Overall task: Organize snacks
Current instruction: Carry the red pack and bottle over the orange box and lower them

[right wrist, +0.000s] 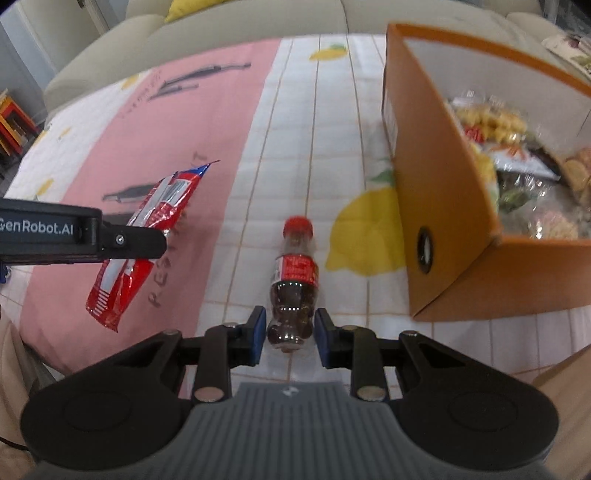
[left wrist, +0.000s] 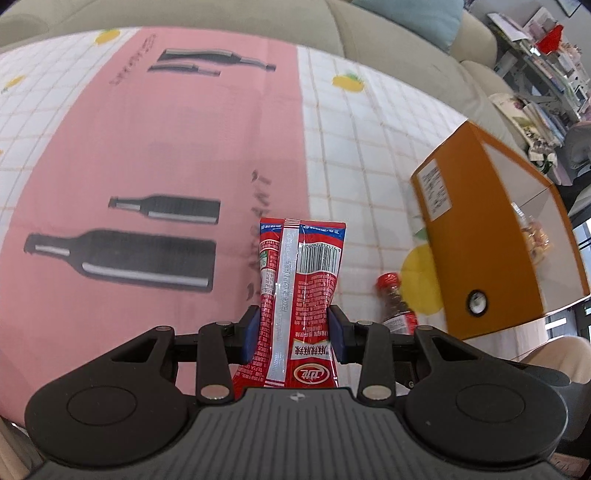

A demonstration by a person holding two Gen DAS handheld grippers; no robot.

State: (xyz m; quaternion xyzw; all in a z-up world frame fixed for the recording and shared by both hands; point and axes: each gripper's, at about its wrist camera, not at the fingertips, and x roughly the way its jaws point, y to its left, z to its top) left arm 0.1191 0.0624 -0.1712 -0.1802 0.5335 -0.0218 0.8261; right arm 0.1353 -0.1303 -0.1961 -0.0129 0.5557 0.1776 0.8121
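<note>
Both jaws we see: left gripper clamps a crinkly foil snack packet; right gripper stands apart around a ribbed cola bottle.

Left wrist cam: rides behind left gripper, looks forward and down across tablecloth, close range. Right wrist cam: same mount on right gripper, low and near. Shared: cola bottle, orange box, red snack packet, sofa.
</note>
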